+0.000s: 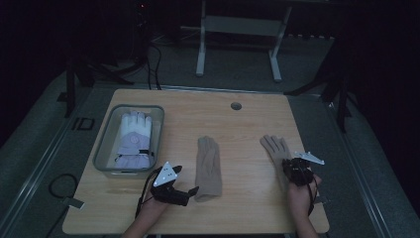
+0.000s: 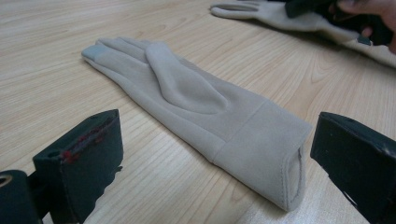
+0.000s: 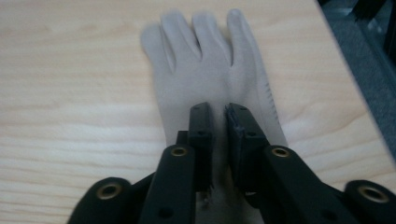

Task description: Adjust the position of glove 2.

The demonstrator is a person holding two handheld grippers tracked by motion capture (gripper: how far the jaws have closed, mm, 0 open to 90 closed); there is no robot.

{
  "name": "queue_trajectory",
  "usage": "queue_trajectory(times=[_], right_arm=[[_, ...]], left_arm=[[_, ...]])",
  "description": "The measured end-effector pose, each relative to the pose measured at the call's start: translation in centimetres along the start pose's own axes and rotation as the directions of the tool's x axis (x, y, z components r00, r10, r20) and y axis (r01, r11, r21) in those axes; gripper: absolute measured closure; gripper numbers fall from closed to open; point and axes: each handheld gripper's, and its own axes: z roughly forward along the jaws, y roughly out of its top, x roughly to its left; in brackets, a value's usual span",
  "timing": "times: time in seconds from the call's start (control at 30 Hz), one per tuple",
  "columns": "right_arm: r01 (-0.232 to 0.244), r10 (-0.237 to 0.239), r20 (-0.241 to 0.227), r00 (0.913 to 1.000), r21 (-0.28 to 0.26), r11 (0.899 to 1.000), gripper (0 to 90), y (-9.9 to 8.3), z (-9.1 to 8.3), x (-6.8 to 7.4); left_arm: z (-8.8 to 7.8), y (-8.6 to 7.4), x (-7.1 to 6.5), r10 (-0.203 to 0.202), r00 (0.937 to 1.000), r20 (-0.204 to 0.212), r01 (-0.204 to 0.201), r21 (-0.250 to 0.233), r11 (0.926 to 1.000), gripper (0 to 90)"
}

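Two beige gloves lie flat on the wooden table (image 1: 237, 124). The middle glove (image 1: 208, 167) (image 2: 187, 93) points its cuff at my left gripper (image 1: 186, 179) (image 2: 219, 140), which stands wide open with the cuff between its jaws, neither pad touching it. The right-hand glove (image 1: 274, 146) (image 3: 205, 60) lies fingers away from me, with my right gripper (image 1: 290, 163) (image 3: 218, 112) low over its palm. Its jaws stand a narrow slit apart, and flat glove fabric shows through the slit. The part of that glove beneath the gripper is hidden.
At the table's left, a clear plastic bin (image 1: 106, 144) holds a white and lavender padded glove (image 1: 133, 139). A cable hole (image 1: 236, 105) sits near the far edge. The right glove (image 2: 280, 16) and the right hand (image 2: 373, 9) appear far off in the left gripper view.
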Motion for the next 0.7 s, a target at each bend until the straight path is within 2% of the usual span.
queue_trajectory(times=[0.07,0.17,0.33,0.43,0.5,0.57,0.63,0.7], right_arm=[[-0.005,0.005,-0.019,0.9998,0.03,1.0,73.2,-0.4,0.8,-0.2],[0.016,-0.015,-0.024,0.9996,0.031,0.999,67.8,-0.4,1.0,-0.1],[0.026,-0.025,-0.031,0.9992,0.025,0.999,65.7,-0.4,0.8,0.0],[0.059,-0.059,-0.006,0.9982,0.013,0.998,64.8,0.1,0.2,0.0],[0.091,-0.091,-0.012,0.9958,0.013,0.996,62.6,0.5,-0.1,-0.1],[0.127,-0.127,-0.053,0.9905,-0.005,0.992,61.4,0.8,-0.3,-0.4],[0.179,-0.179,-0.08,0.9805,-0.014,0.984,60.4,1.1,-0.3,-0.8],[0.204,-0.203,-0.141,0.969,-0.008,0.979,58.4,1.5,-0.1,-1.6]], left_arm=[[0.0,0.0,-0.1,0.01,0.9999,0.007,-0.01,0.003,0.9999,2.5],[0.1,-0.1,-0.1,0.016,0.9998,0.011,-0.016,0.007,0.9998,2.5],[0.0,-0.1,0.0,0.015,0.9998,0.011,-0.015,0.004,0.9999,2.5],[-0.1,-0.1,0.0,0.013,0.9994,0.031,-0.013,-0.011,0.9999,2.5],[0.0,-0.2,0.1,0.01,0.999,0.043,-0.01,-0.01,0.9999,2.5],[0.1,-0.3,0.2,0.009,0.9992,0.038,-0.009,-0.004,1.0,2.5],[0.1,-0.3,0.2,0.009,0.9994,0.034,-0.008,-0.002,1.0,2.5],[0.0,-0.3,0.2,0.009,0.9994,0.033,-0.009,-0.005,1.0,2.5]])
